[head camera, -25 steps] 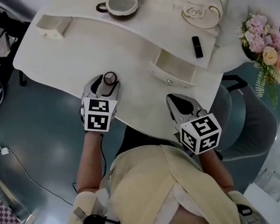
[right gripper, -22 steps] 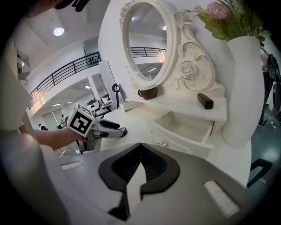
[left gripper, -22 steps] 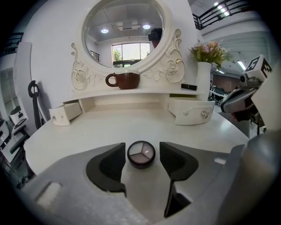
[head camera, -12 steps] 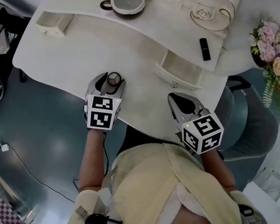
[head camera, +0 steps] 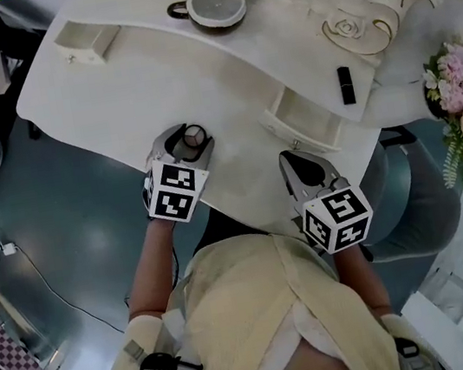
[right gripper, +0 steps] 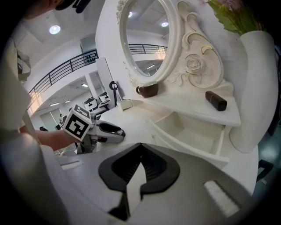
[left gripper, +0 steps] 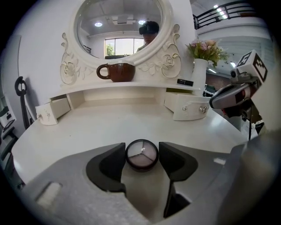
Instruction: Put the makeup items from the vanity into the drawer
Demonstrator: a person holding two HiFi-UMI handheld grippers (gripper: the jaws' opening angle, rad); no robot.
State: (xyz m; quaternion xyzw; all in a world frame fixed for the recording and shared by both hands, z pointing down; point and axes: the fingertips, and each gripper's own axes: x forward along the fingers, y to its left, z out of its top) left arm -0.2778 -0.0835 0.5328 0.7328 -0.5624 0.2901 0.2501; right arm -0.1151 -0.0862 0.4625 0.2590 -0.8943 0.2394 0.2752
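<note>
My left gripper point(head camera: 191, 139) is shut on a small round compact point(head camera: 194, 134) with a dark rim and a pinkish three-part face, over the vanity's front edge. In the left gripper view the compact point(left gripper: 142, 154) sits squeezed between both jaws. An open cream drawer point(head camera: 308, 118) juts from the vanity to the right of it, and its inside point(right gripper: 193, 132) looks empty. A black lipstick point(head camera: 346, 84) lies on the shelf above the drawer. My right gripper point(head camera: 300, 165) is shut and holds nothing, just before the drawer's knobbed front.
A brown mug point(head camera: 215, 5) stands on the shelf under the oval mirror point(left gripper: 118, 33). A second small drawer point(head camera: 88, 39) stands open at the far left. A white vase with pink flowers point(head camera: 459, 93) is at the right end. The white vanity top point(head camera: 144, 80) lies between.
The left gripper, still holding the compact, has drifted slightly right and nearer in the view. The right gripper has stayed shut in about the same place.
</note>
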